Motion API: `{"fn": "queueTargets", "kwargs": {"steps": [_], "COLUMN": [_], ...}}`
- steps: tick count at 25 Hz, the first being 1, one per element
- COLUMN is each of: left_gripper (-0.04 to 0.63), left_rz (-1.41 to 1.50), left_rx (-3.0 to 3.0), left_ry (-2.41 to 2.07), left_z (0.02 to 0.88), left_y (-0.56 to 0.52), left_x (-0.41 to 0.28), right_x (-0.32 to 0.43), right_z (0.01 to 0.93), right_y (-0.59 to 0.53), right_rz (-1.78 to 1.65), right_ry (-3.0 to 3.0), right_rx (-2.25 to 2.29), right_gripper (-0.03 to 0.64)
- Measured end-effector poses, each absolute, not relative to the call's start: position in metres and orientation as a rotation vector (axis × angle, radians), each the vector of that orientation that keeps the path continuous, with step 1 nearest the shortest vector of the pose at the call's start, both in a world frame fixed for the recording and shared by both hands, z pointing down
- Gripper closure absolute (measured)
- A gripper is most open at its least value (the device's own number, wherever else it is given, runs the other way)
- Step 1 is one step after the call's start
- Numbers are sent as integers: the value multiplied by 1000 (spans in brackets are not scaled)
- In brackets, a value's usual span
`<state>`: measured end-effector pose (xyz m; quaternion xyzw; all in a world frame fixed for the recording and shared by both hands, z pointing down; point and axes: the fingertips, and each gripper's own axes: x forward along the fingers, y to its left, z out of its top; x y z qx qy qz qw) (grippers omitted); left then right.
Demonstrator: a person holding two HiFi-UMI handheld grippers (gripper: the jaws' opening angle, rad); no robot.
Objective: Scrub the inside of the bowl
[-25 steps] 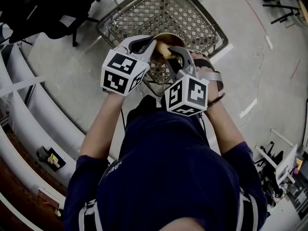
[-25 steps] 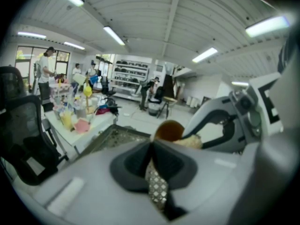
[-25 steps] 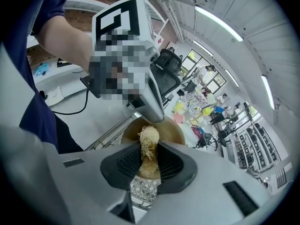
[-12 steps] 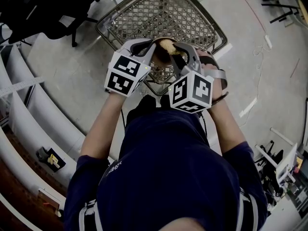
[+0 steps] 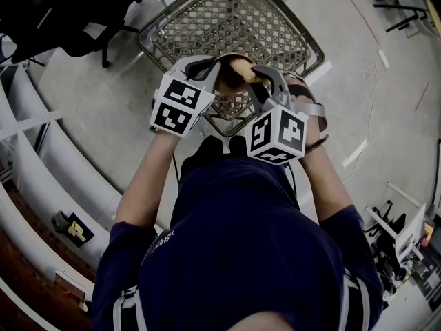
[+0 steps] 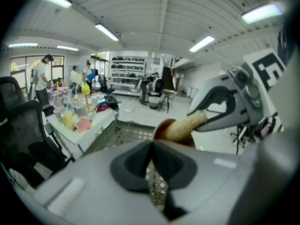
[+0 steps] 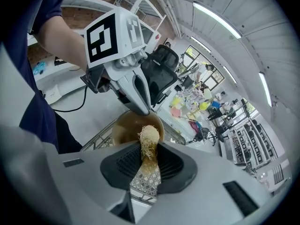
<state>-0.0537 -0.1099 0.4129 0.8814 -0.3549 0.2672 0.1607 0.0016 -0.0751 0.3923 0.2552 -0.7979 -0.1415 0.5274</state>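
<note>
The left tool [image 6: 151,146] has its jaws closed together on the rim of the brown bowl [image 7: 126,128], holding it in the air above a wire basket [image 5: 234,19] that stands on the floor [image 5: 103,109]. The bowl is tilted, with its opening turned toward the right tool [image 7: 150,156]. That tool's jaws are clamped on a pale, fibrous scrubber [image 7: 149,137], which sticks out past the jaw tips; its frayed end reaches into the bowl's hollow. In the head view both tools meet just in front of the person's chest, the marker cubes facing up, the bowl between their tips.
</note>
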Motion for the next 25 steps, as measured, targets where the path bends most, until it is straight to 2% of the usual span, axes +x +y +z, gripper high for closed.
{"fn": "queueTargets", "kwargs": {"steps": [25], "left_gripper": [583], "left_rz": [668], "left_rx": [2517], "left_ry": [-1051], "left_z": [398], "left_y": [-123], "left_x": [-55], "right_x": [-9], "right_z": [407], "right_y": [-49], "right_rz": [-324], "right_ry": [-1928], "right_rx": [529], "right_gripper": [540]}}
